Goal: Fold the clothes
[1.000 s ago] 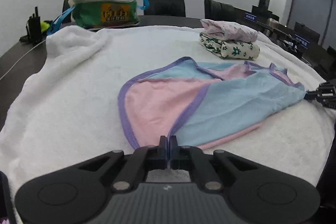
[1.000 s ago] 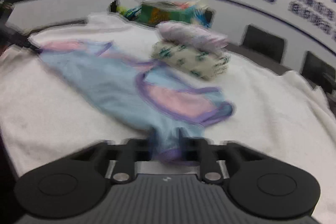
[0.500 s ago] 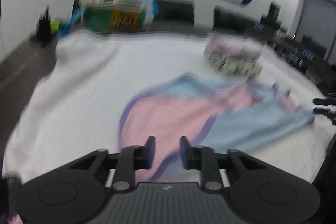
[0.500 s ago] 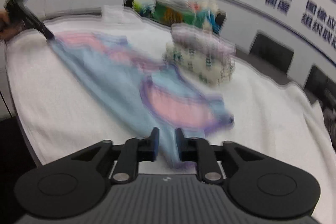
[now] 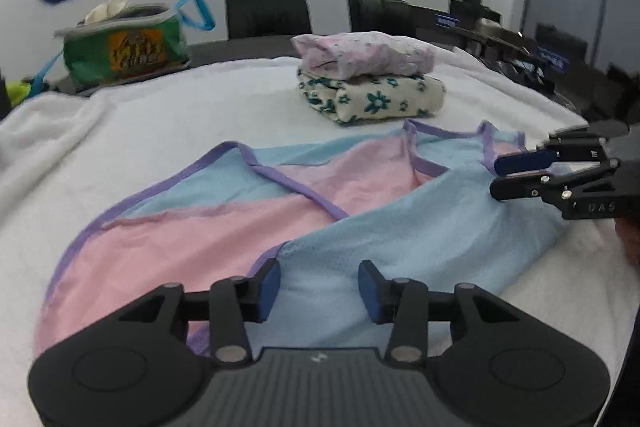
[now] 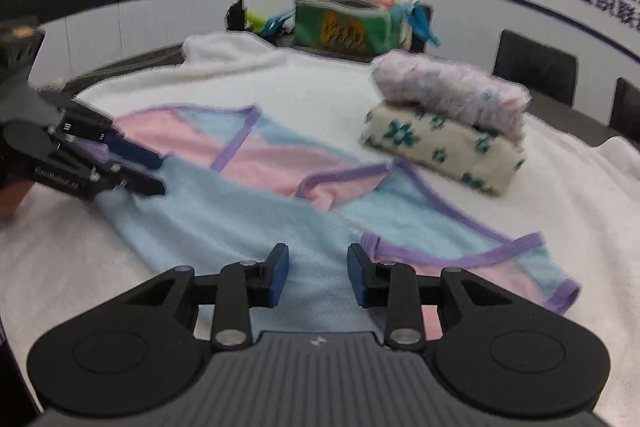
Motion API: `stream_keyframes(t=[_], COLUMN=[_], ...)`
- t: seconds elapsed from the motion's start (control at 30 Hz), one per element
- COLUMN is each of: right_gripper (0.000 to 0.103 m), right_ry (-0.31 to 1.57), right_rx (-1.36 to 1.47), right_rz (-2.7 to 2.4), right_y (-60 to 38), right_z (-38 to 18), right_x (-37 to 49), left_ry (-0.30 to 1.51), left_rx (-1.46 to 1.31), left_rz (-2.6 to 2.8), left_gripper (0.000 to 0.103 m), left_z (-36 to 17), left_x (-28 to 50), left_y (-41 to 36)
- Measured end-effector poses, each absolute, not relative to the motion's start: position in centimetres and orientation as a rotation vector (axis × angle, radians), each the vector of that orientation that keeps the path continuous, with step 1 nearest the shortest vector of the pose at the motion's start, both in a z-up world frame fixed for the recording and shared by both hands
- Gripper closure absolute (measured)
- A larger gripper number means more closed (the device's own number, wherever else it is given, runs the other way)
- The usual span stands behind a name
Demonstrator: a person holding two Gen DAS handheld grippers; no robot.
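A pink and light-blue garment (image 5: 312, 211) with purple trim lies half folded on the white towel (image 5: 160, 123). My left gripper (image 5: 319, 291) hovers over its near blue edge with its jaws opening; cloth lies below the gap and the pads (image 5: 267, 287) do not press on it. My right gripper (image 6: 318, 277) stands open over the blue part of the garment (image 6: 240, 219), holding nothing. Each gripper shows in the other's view: the right gripper (image 5: 496, 178) at the garment's right end, the left gripper (image 6: 160, 174) at its left end.
A stack of two folded clothes (image 5: 368, 79) (image 6: 448, 123) sits on the towel just beyond the garment. A green bag (image 5: 124, 51) (image 6: 344, 27) with blue straps stands at the far edge. Dark chairs (image 5: 268, 15) line the wall behind.
Both grippers were shut on the garment's edges a second ago. They have let go, opened, and moved sideways toward each other over the cloth, which now lies slack.
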State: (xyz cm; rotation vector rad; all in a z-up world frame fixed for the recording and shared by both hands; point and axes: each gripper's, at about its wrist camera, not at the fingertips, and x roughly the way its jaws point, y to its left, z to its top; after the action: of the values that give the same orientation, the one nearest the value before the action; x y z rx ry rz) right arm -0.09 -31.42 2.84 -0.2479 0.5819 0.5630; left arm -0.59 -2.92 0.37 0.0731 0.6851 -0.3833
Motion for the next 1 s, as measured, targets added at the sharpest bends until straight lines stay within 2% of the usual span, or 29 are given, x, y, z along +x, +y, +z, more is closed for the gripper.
stream_keyframes(t=[0.17, 0.27, 0.3, 0.37, 0.43, 0.5, 0.67, 0.7, 0.77, 0.8, 0.83, 0.87, 1.0], right_gripper=[0.071, 0.053, 0.050, 0.050, 0.050, 0.050, 0.050, 0.051, 0.064, 0.082, 0.094, 0.097, 0.099], right_ry=[0.632, 0.541, 0.526, 0.542, 0.597, 0.643, 0.719, 0.732, 0.747, 0.747, 0.748, 0.748, 0.661], right_rx=[-0.257, -0.267, -0.273, -0.265, -0.201, -0.149, -0.160, -0.156, -0.157, -0.163, -0.170, -0.176, -0.191], right_rz=[0.513, 0.502, 0.484, 0.469, 0.487, 0.508, 0.508, 0.507, 0.507, 0.509, 0.510, 0.511, 0.502], right_y=[-31.2, -32.1, -32.3, -32.5, -32.6, -32.2, -29.9, -29.8, -29.7, -29.6, -29.6, -29.6, -30.0], right_z=[2.8, 5.4, 6.2, 7.1, 7.1, 6.5, 3.5, 3.2, 2.7, 2.6, 2.5, 2.5, 4.2], right_x=[0.9, 1.0, 1.8, 4.4, 7.7, 10.6, 14.3, 14.7, 14.9, 14.8, 14.6, 14.5, 12.2], left_ry=[0.698, 0.695, 0.690, 0.729, 0.769, 0.786, 0.738, 0.743, 0.757, 0.751, 0.746, 0.739, 0.650], left_rx=[-0.028, -0.058, -0.055, -0.048, -0.051, -0.006, 0.011, 0.012, 0.037, 0.044, 0.048, 0.021, -0.041], left_rz=[-0.425, -0.390, -0.363, -0.350, -0.316, -0.303, -0.274, -0.278, -0.285, -0.294, -0.303, -0.310, -0.288], left_gripper=[0.061, 0.060, 0.052, 0.045, 0.045, 0.050, 0.054, 0.067, 0.090, 0.098, 0.100, 0.100, 0.101], left_z=[2.7, 5.4, 6.3, 6.3, 5.5, 4.3, 2.2, 1.9, 1.2, 1.2, 1.2, 1.5, 4.0], left_x=[-1.0, 1.0, 2.3, 6.2, 9.7, 12.0, 14.3, 14.6, 15.1, 15.1, 15.1, 14.9, 11.6], left_y=[-1.2, 0.8, 1.3, 1.5, 1.1, -0.2, -1.1, -1.1, -1.4, -1.3, -1.1, -0.8, 0.1])
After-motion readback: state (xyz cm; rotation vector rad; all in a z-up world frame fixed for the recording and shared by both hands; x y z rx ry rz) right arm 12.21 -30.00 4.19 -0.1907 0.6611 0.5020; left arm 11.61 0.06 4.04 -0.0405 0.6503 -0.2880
